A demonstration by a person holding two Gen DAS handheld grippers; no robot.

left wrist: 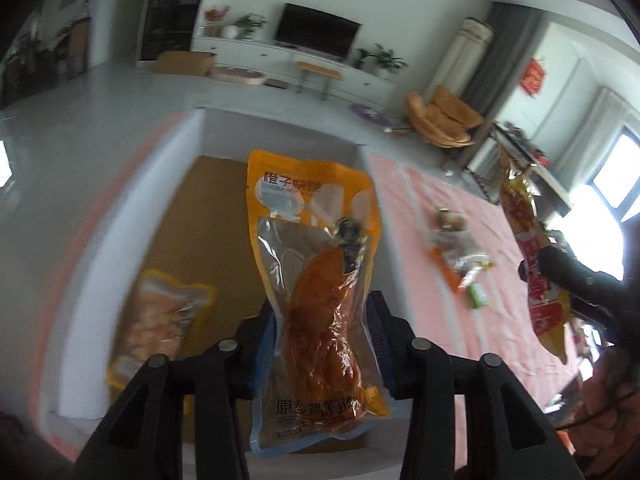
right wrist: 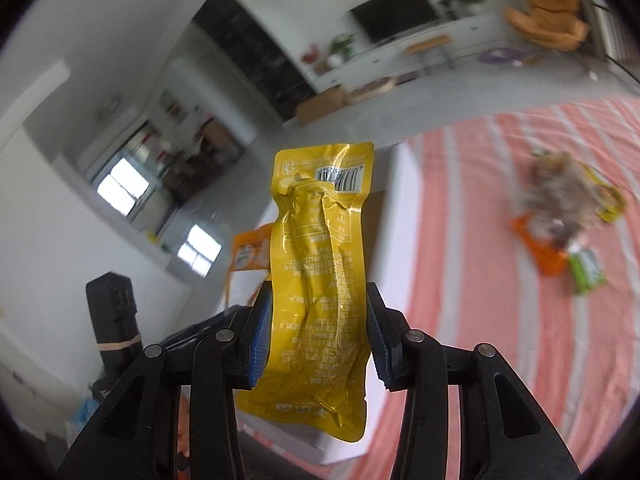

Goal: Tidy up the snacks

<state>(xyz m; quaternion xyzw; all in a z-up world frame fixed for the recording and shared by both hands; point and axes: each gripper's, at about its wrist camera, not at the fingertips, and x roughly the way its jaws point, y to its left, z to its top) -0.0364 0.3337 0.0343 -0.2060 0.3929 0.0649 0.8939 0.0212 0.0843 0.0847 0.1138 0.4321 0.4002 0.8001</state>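
An orange pouch with a brown chicken piece [left wrist: 312, 208] stands upright between the pads of my left gripper [left wrist: 320, 304], which is shut on it. It hangs over a white box [left wrist: 104, 260] with a brown cardboard bottom. Another orange pouch [left wrist: 160, 320] lies flat in the box at the left. My right gripper [right wrist: 320, 292] is shut on a crinkled yellow pouch [right wrist: 320, 240], back side and barcode facing me, held above the box's white wall [right wrist: 404, 200]. From the left wrist view that pouch [left wrist: 532, 308] shows red and yellow at the far right.
A pink striped cloth [right wrist: 480, 320] covers the surface right of the box. A loose pile of snacks [right wrist: 560, 208] lies on it, with an orange pack and a green pack [right wrist: 586, 272]. A person's hand [left wrist: 608, 400] is at the right edge.
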